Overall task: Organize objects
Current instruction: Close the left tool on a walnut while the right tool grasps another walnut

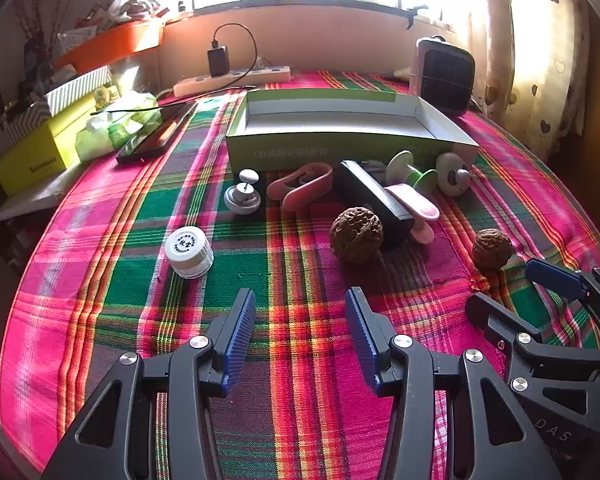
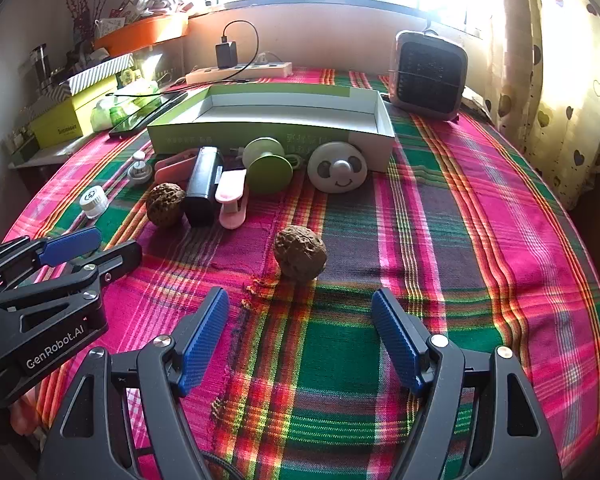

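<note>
Both tongs were wide open and held nothing. The left gripper (image 1: 300, 336) and the right gripper (image 2: 300, 340) hung over the bright checked cloth (image 2: 500, 240). The green box (image 2: 228, 136) sat empty at the back, with the small things in front of it. No thing looked put away yet. The closest walnut (image 2: 300, 252) sat just ahead of the right gripper, so I think it had to reach forward and close on it

tablecloth (image 2: 420, 240): pink, green and orange plaid
box (image 2: 260, 136): green outside, white inside
walnuts (image 2: 300, 253): brown
clips (image 1: 300, 186): pink
bottle (image 1: 189, 252): white
curtain (image 2: 560, 92): cream, dark hearts
gripper pads (image 2: 202, 340): blue
</note>
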